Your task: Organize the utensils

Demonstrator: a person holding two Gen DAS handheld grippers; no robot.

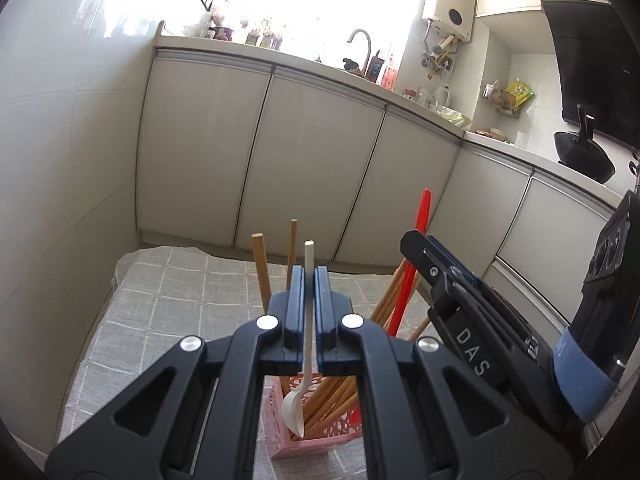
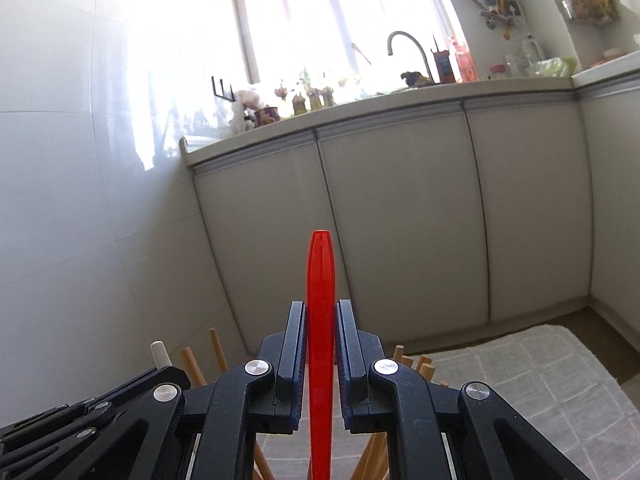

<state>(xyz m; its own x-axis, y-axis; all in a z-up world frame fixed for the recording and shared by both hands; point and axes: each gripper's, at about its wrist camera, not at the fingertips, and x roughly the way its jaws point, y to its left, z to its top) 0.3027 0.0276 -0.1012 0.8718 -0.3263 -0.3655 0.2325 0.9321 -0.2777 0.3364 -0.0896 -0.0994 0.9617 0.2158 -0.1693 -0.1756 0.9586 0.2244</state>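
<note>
My left gripper (image 1: 309,276) is shut on a white plastic spoon (image 1: 308,344), held upright with its bowl down inside a pink perforated holder (image 1: 296,440). The holder contains several wooden chopsticks (image 1: 262,268). My right gripper (image 2: 320,312) is shut on a red plastic utensil (image 2: 320,320), handle up, its lower end going down among the chopsticks (image 2: 424,368). In the left wrist view the right gripper (image 1: 416,248) is at the right, with the red utensil (image 1: 420,220) standing in the holder. The white spoon's handle tip (image 2: 160,354) shows in the right wrist view.
The holder stands on a grey checked cloth (image 1: 160,300) over a low surface. Beyond it are grey kitchen cabinets (image 1: 312,168), a counter with a tap (image 1: 362,46) and a black wok (image 1: 584,152) at the right. A white tiled wall (image 1: 60,160) is at the left.
</note>
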